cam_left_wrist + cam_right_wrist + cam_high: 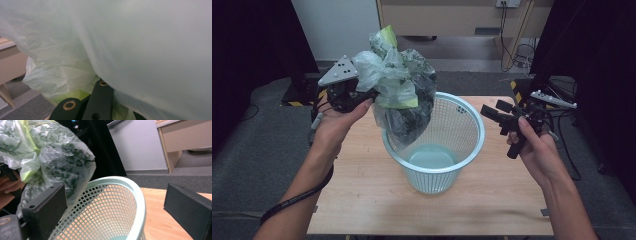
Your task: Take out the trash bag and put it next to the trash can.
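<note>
Plastic bag [399,95], clamped in the left gripper [369,95], hangs above the basket [472,145] at mid-desk [362,200], apparently lifted clear. Right gripper [497,115] stands open, empty. Setting the bag down remains.

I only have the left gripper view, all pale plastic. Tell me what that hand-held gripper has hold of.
Observer: The left hand-held gripper is shut on a filled plastic bag, pale green with a dark leafy print.
Operator: Report where the bag hangs.
Observer: It hangs over the left rim of a light blue mesh basket, its bottom dipping inside.
Operator: Give me the other hand-held gripper.
Observer: The right hand-held gripper is open, off the basket's right side, pointing at it and holding nothing.
Operator: Say what the basket stands on.
Observer: A wooden table.
</note>
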